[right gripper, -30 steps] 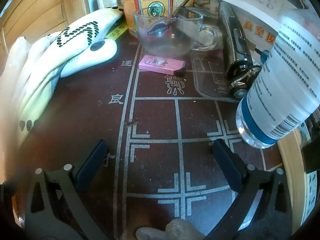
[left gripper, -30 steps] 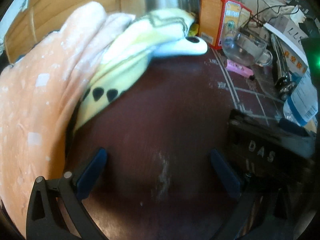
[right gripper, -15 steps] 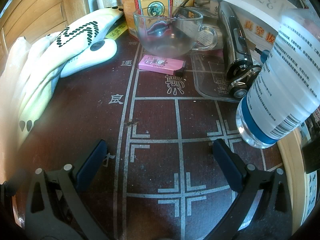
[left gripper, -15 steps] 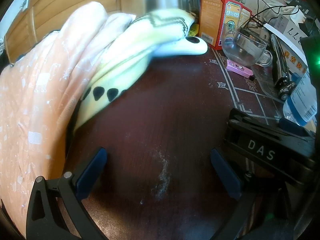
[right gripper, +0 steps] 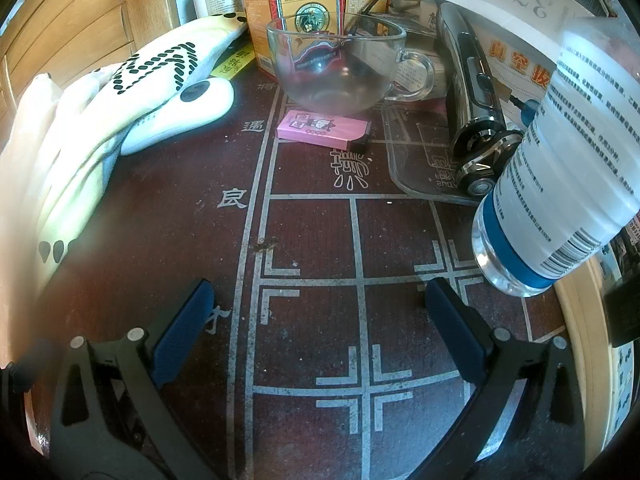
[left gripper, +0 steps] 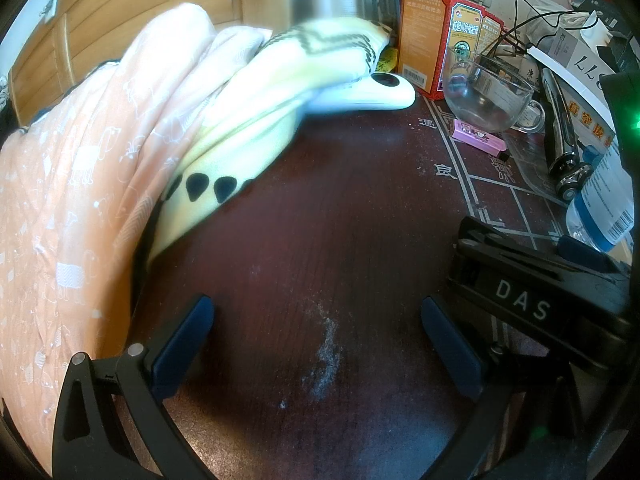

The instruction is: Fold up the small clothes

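Clothes lie heaped along the table's left edge: an orange printed garment [left gripper: 76,184] with a pale yellow garment [left gripper: 256,112] draped against it, its far end on a white remote [left gripper: 372,94]. Your left gripper [left gripper: 316,344] and right gripper [right gripper: 320,320] both hang spread wide and empty over the dark table [left gripper: 340,220], apart from the pile.

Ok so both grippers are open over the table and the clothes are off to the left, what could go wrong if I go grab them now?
1. The yellow sock lies over the white remote; pulling the sock may drag the remote along.
2. The glass cup and water bottle stand close to the right gripper; a wide swing could knock them.
3. The orange cloth is bunched beside the left gripper, so a pinch may catch several layers.
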The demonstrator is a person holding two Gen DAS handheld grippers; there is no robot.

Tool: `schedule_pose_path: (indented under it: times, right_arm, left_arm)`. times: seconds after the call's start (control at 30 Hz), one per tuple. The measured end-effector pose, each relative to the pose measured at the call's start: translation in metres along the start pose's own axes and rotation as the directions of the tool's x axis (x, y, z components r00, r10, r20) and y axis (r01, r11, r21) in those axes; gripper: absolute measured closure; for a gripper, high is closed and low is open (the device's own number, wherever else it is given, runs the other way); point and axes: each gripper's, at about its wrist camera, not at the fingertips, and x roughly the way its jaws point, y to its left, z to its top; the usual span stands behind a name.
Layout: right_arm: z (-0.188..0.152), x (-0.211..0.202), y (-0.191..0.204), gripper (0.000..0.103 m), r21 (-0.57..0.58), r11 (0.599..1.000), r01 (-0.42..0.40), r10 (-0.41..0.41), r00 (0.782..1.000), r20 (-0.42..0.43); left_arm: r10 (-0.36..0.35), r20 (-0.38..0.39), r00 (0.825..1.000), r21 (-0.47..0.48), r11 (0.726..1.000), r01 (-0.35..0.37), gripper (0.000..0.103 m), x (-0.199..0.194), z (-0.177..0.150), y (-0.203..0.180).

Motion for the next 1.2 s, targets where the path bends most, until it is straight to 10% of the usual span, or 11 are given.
schedule_pose_path:
  times: [1.2]
  right_arm:
    - [0.0023, 0.0018, -0.0001, 0.0, -0.001, 1.0, -0.001, 0.001, 1.0, -0.001]
  left_arm:
    - [0.001, -0.001, 1.0, -0.002, 1.0, -0.001, 0.0, -0.0004, 0.0001, -0.0003]
